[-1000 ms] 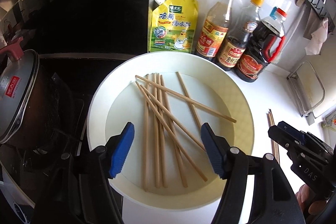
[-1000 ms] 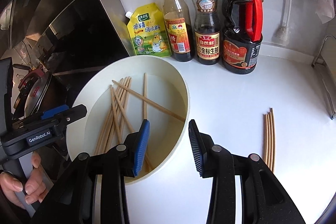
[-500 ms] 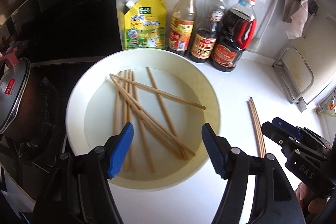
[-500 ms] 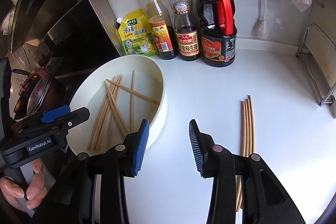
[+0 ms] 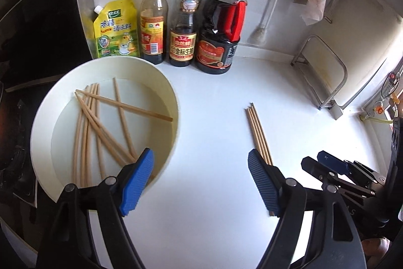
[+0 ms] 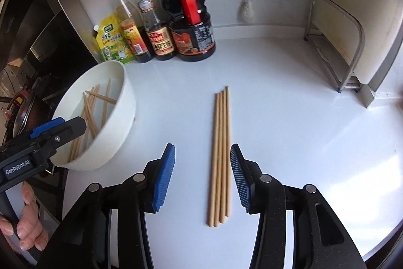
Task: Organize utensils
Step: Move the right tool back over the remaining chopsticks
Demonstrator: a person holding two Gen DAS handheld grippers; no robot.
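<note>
Both views have swung right from the white bowl [image 5: 173, 102] to four aligned chopsticks [image 6: 221, 155] on the tabletop [image 6: 289, 117]; right tongs [image 6: 202, 175] and left tongs [image 5: 199, 183] remain apart, empty.

On the counter [image 6: 277, 92], a bowl [image 6: 126, 92] at the left holds a loose, crossed heap of chopsticks [image 5: 100, 122]. To its right, well apart, four chopsticks [image 6: 221, 155] lie side by side, pointing near to far. Along the far wall stand, left to right, a seasoning pouch [image 5: 116, 29], two slim bottles [image 5: 153, 17] and a large jug [image 5: 221, 27]. A wire rack [image 6: 335, 42] stands at the far right.
</note>
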